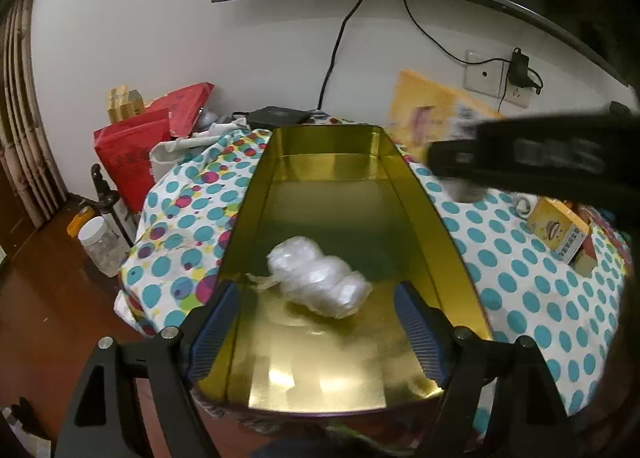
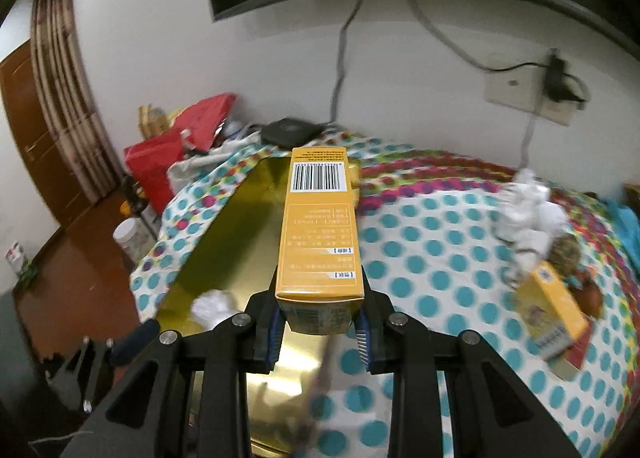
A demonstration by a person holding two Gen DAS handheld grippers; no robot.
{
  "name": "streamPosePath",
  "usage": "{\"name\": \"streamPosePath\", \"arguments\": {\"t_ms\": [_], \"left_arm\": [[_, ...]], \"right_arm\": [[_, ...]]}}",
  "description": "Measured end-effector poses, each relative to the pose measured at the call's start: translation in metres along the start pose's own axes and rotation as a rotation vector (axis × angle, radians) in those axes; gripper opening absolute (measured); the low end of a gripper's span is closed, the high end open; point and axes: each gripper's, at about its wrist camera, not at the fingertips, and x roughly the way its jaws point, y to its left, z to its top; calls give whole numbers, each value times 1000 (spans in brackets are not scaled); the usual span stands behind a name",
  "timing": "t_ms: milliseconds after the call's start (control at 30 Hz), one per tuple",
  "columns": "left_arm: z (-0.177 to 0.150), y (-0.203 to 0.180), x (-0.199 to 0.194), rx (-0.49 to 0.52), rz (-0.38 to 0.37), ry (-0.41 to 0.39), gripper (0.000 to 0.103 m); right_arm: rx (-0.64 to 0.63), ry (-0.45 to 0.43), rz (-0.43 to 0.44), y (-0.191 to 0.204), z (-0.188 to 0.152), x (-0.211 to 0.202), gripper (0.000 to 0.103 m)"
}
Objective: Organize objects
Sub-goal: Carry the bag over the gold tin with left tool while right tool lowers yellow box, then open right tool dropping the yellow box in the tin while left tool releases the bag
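Left wrist view: left gripper [image 1: 316, 322] spread wide, ribbed blue pads straddling one side wall of the glossy gold tin [image 1: 416, 194], gripping nothing.
Tin contents: crinkled clear plastic bundle [image 1: 320, 276] on its floor.
Right gripper [image 2: 320, 332]: clamped on a rectangular orange carton [image 2: 320, 234], barcode up, above the tin's right edge.
Tin's base: polka-dot cloth [image 2: 432, 258].

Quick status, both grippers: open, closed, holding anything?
Left gripper: open, holding nothing, poised over the near end of the gold tin.
Right gripper: closed on the orange box, held above the tin.
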Motion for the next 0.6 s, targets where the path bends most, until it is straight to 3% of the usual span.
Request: {"name": "streamPosePath", "arguments": {"t_ms": [400,467,533,600], "left_arm": [[-2,12,8,-30,-15,16,82],[-1,13,9,-35,-21,16,82],[-2,13,9,-37,-20,14,82],[-2,12,9,-36,-24,14,82]], "right_arm": [[-66,106,30,34,5,51,30],[-45,107,46,31,6,54,37],[-23,102,54,27,6,54,59],[0,76,55,22,6,49,62]]}}
